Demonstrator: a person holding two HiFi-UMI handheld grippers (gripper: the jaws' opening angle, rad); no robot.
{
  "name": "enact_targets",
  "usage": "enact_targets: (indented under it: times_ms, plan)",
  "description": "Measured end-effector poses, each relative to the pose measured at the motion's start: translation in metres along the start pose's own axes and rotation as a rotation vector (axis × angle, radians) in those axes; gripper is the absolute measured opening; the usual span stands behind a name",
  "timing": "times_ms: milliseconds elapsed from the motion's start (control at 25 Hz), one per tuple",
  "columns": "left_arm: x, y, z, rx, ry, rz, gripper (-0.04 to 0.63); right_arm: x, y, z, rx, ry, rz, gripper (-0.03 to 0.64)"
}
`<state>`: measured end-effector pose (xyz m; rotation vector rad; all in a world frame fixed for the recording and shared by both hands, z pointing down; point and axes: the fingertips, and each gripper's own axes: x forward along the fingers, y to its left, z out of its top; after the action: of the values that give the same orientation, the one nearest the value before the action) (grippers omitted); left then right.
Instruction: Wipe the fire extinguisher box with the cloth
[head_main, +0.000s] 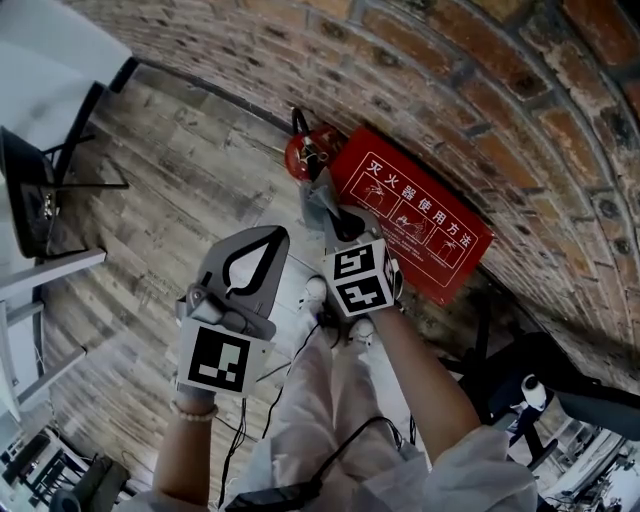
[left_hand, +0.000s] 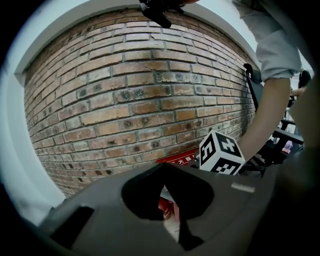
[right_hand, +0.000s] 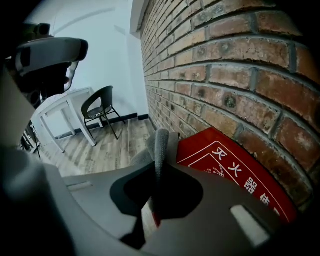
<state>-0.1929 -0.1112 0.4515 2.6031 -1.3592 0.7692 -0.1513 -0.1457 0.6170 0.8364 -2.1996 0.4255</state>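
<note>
While clamping a grey folded cloth (right_hand: 160, 145), the right gripper (head_main: 332, 222) is hovering beside the red fire extinguisher box (head_main: 425, 225).
The left gripper (head_main: 272, 236) is holding its jaws together, empty.

Office-like room: brick wall (head_main: 480, 60), plank floor (head_main: 170, 180), black chair (right_hand: 100, 107), white table (right_hand: 60, 107).

Extinguisher (head_main: 297, 157) mostly behind cloth (head_main: 318, 196), box (head_main: 430, 232) corner behind R tongs (head_main: 338, 224), chair (head_main: 30, 190) cut off by edge

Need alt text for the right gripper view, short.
The right tool is shut on a grey cloth, which stands up beside a red fire extinguisher box at the foot of a brick wall. A black chair stands on the wood floor behind.
</note>
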Motion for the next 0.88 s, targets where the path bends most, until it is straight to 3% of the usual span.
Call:
enact_targets:
  times_ms: [880]
  plan:
    - [0.010,-0.010,0.004,0.008,-0.003,-0.027,-0.003,0.000,-0.005,-0.006,0.034,-0.001,-0.017,0.018]
